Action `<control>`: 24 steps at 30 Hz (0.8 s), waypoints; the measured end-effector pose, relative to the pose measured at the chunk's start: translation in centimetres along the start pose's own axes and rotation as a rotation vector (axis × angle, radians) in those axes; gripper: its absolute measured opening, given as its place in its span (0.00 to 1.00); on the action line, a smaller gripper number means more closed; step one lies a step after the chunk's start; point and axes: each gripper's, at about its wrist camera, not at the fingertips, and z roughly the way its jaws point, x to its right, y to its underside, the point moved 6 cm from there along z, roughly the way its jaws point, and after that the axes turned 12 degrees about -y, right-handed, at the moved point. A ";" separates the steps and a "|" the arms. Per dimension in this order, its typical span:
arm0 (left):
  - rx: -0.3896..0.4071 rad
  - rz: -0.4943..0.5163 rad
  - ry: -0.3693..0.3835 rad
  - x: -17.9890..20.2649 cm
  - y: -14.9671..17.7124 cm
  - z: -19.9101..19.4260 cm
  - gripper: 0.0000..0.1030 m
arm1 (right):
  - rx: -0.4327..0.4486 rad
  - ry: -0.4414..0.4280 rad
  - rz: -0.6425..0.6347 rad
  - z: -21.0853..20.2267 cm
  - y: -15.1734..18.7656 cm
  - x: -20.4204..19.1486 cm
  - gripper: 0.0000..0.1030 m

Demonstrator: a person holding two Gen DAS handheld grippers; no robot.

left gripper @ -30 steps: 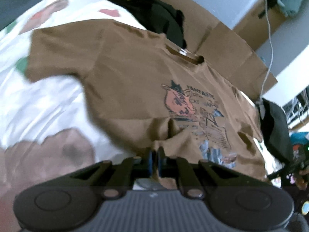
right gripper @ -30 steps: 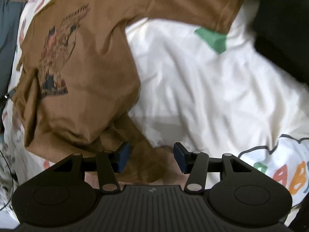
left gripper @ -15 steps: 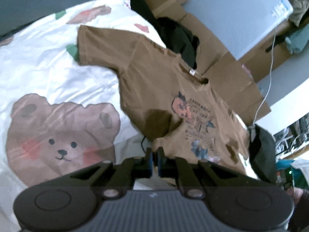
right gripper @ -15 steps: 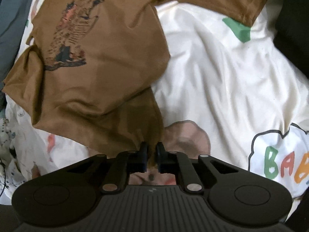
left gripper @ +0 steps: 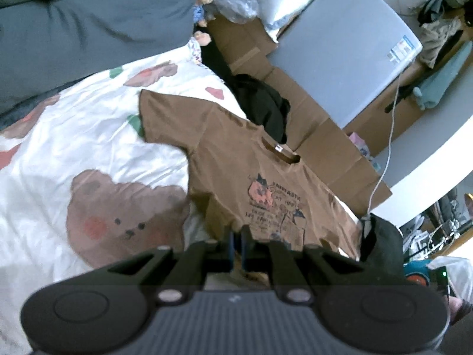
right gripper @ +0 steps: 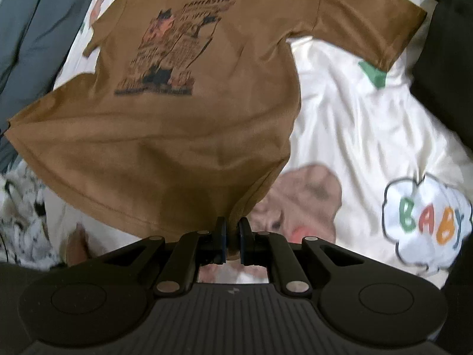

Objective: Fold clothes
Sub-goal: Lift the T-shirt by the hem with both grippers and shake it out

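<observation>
**A:** Both grippers have risen since a second ago, and the shirt [right gripper: 183,118] has come up with them. Its hem hung slack on the bed [left gripper: 74,148] then; now the near edge is lifted and the body is pulled fairly smooth.

**B:** What about the right gripper [right gripper: 232,238]? It was open before.

**A:** It has closed. Its jaws are pinched on the hem's right corner, with brown cloth bunched between the pads. The left gripper [left gripper: 236,247] is clamped on the hem too, jaws almost touching with a thin bit of fabric in them.

**B:** So where does the shirt lie now?

**A:** Print side up on the bear-pattern bed. Collar [left gripper: 280,151] and sleeves sit at the far end, near the black garment [left gripper: 263,103] and the cardboard [left gripper: 325,148] beyond. Only the near hem is off the sheet, strung between the two grippers.

**B:** What does that mean for the fold?

**A:** I'd judge the grasp is done and the first fold is starting. With both corners held, the likely move is to carry the hem over toward the collar and lay it down.

**B:** Any risk?

**A:** The right corner looks bunched, so the edge may land crooked. The far sleeves could also drag if the pull is uneven.
</observation>
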 end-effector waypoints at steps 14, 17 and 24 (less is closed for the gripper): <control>-0.078 -0.033 -0.066 -3.6 6.6 -1.3 0.04 | -0.125 0.060 -0.067 1.1 2.8 -1.1 0.08; -0.071 -0.030 -0.097 -4.4 7.1 -0.9 0.04 | -0.137 0.054 -0.052 2.0 3.1 -0.7 0.08; -0.115 -0.026 -0.147 -5.9 8.1 0.7 0.04 | -0.209 0.043 -0.024 5.4 4.4 0.1 0.08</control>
